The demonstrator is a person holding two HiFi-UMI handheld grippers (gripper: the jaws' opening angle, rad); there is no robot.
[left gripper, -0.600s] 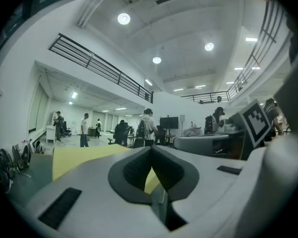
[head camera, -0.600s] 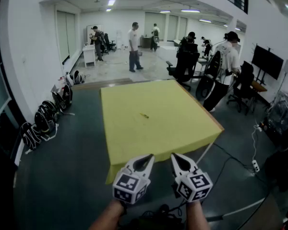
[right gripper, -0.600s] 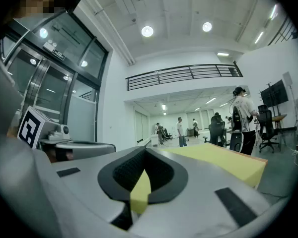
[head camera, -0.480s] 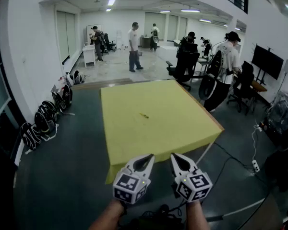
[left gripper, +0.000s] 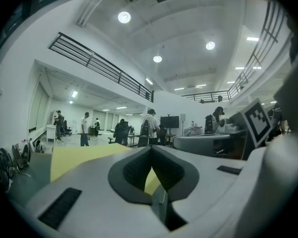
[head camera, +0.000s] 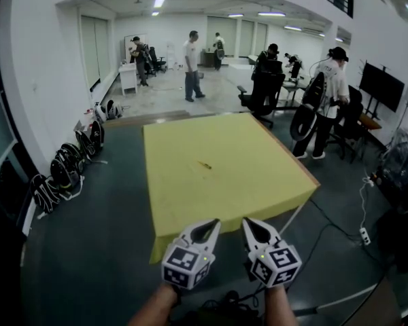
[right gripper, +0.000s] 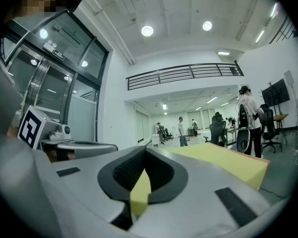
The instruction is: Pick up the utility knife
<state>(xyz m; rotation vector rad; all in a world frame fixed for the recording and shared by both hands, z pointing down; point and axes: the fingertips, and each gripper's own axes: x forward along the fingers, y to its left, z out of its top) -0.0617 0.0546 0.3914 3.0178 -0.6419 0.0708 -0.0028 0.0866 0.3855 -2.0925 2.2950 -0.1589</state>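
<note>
The utility knife [head camera: 204, 164] is a small dark and yellow sliver lying near the middle of the yellow table [head camera: 224, 138]. Both grippers are held side by side in front of the table's near edge, well short of the knife and pointing toward it. My left gripper [head camera: 212, 223] has its jaws together with nothing between them, and the left gripper view [left gripper: 151, 150] shows the same. My right gripper [head camera: 247, 221] is likewise shut and empty, its tips meeting in the right gripper view [right gripper: 145, 150]. The knife is too small to make out in either gripper view.
Dark bags [head camera: 64, 168] line the left wall. Several people stand beyond the table, one with a backpack [head camera: 323, 107] close to its far right corner beside office chairs [head camera: 264, 90]. A cable and power strip [head camera: 364, 235] lie on the floor at right.
Both grippers have stayed where they were, still shut. The person with the backpack at the right has stepped a little further right.
</note>
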